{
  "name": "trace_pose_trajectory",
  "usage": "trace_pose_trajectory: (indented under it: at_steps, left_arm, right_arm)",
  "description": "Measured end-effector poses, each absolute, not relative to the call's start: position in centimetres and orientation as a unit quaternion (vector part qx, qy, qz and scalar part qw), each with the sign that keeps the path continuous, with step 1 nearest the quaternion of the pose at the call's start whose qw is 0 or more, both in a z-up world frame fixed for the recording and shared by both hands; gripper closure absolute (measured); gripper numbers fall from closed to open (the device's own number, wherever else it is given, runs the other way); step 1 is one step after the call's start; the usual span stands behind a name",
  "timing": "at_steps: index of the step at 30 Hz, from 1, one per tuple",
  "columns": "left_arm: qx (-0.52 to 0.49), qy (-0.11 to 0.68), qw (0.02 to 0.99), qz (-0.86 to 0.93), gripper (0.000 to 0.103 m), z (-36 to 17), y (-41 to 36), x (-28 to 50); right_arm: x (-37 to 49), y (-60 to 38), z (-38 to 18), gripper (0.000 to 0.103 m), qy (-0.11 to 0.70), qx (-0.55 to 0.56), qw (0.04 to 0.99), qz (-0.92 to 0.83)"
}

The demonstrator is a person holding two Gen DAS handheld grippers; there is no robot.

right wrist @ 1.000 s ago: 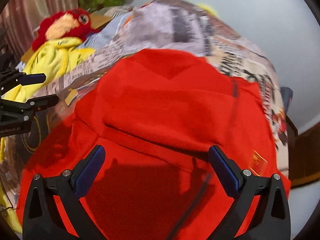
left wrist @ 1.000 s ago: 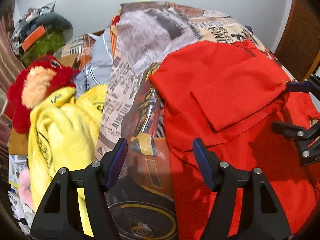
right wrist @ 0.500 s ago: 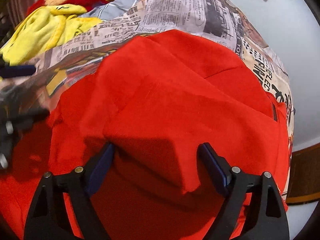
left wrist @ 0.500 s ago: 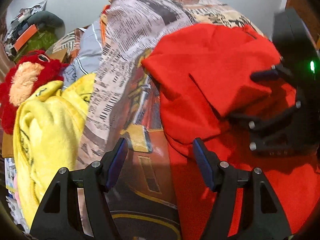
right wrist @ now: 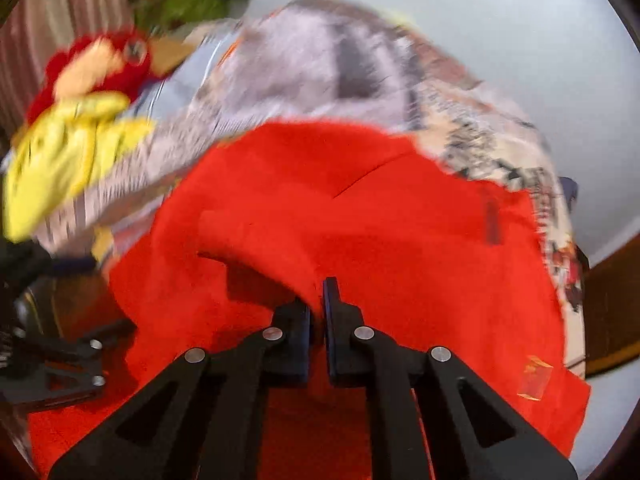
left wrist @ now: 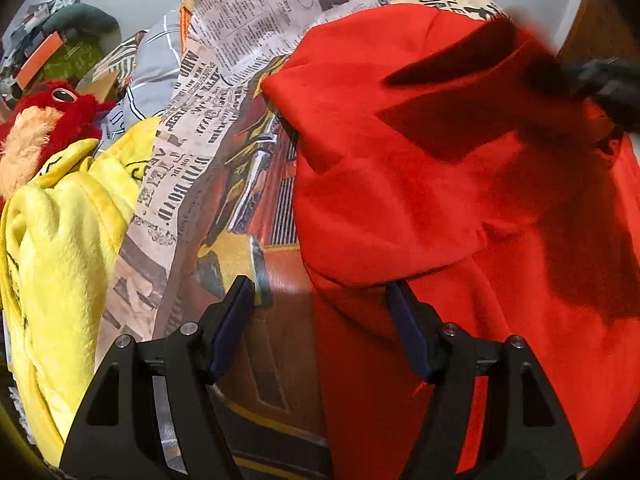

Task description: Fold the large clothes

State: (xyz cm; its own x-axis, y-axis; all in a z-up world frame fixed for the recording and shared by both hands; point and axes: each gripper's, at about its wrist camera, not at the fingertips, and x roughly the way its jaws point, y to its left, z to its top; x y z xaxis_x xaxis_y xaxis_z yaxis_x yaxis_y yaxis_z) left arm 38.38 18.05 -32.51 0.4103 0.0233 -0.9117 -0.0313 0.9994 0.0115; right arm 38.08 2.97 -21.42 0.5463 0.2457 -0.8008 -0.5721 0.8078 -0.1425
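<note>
A large red garment [left wrist: 460, 200] lies partly folded on a bed with a newspaper-print cover [left wrist: 224, 80]. My left gripper [left wrist: 320, 320] is open, its jaws straddling the garment's left edge low over the bed. My right gripper [right wrist: 316, 308] is shut on a raised fold of the red garment [right wrist: 360, 220] and lifts it. The right gripper also shows blurred at the upper right of the left wrist view [left wrist: 608, 84]. The left gripper shows at the left edge of the right wrist view [right wrist: 52, 360].
A yellow fleece garment [left wrist: 60, 240] is heaped on the bed's left side, with a red plush toy [left wrist: 48, 120] behind it. A grey striped pillow [left wrist: 152, 76] lies further back. Clutter [left wrist: 52, 48] sits against the pale wall. A wooden door [right wrist: 612, 300] is on the right.
My right gripper closed on a fold of the red garment and pulled it up. My left gripper stayed open and moved slightly closer to the garment's left edge.
</note>
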Motion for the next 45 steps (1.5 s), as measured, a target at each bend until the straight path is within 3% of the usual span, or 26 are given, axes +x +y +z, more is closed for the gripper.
trace_pose_trajectory:
  at_steps: [7, 13, 26, 37, 43, 45]
  left_arm:
    - [-0.011, 0.535, 0.842, 0.063, 0.035, -32.6, 18.4, 39.3]
    - [-0.035, 0.522, 0.845, 0.112, 0.035, -32.3, 19.8, 39.4]
    - [-0.061, 0.526, 0.836, 0.147, 0.032, -32.7, 20.6, 38.8]
    - [-0.047, 0.539, 0.828, 0.148, 0.030, -32.8, 20.1, 39.0]
    - [-0.033, 0.561, 0.819, 0.115, 0.030, -31.8, 18.8, 38.2]
    - [-0.031, 0.557, 0.823, 0.107, 0.030, -30.7, 18.3, 37.5]
  right_arm:
    - [39.3, -5.5, -14.2, 0.098, 0.356, -0.095, 0.913, 0.178]
    - [39.7, -12.9, -12.2, 0.099, 0.345, -0.021, 0.930, 0.121]
    - [38.4, -21.2, -21.4, 0.099, 0.457, 0.030, 0.885, 0.080]
    - [37.1, -25.0, -25.8, 0.098, 0.517, 0.079, 0.848, 0.083]
    - [36.5, -23.7, -24.9, 0.090, 0.524, 0.021, 0.846, 0.099]
    - [36.3, -24.1, -24.3, 0.079, 0.525, 0.028, 0.844, 0.101]
